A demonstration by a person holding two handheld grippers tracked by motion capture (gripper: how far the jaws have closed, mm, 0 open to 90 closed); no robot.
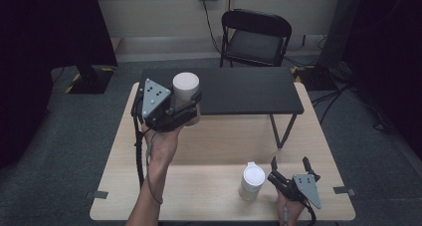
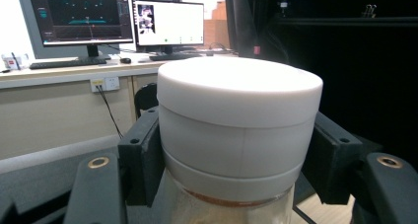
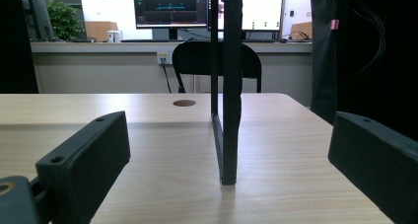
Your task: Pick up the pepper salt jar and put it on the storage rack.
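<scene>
My left gripper [image 1: 191, 109] is shut on a clear jar with a wide white lid [image 1: 185, 86], holding it upright in the air above the left part of the wooden table [image 1: 149, 196], just in front of the black shelf [image 1: 239, 89]. In the left gripper view the jar [image 2: 239, 120] sits close up between both black jaws, which press just below its lid. A second jar with a white lid [image 1: 252, 181] stands on the table near the front right. My right gripper [image 1: 290, 162] rests open on the table just right of that jar, jaws spread with nothing between them [image 3: 222, 160].
The black shelf stands on thin black legs [image 3: 224, 110] at the back of the table. A black folding chair [image 1: 256, 37] sits behind it. Monitors on a desk line the far wall [image 2: 123, 21]. Bare wood lies between the two jars.
</scene>
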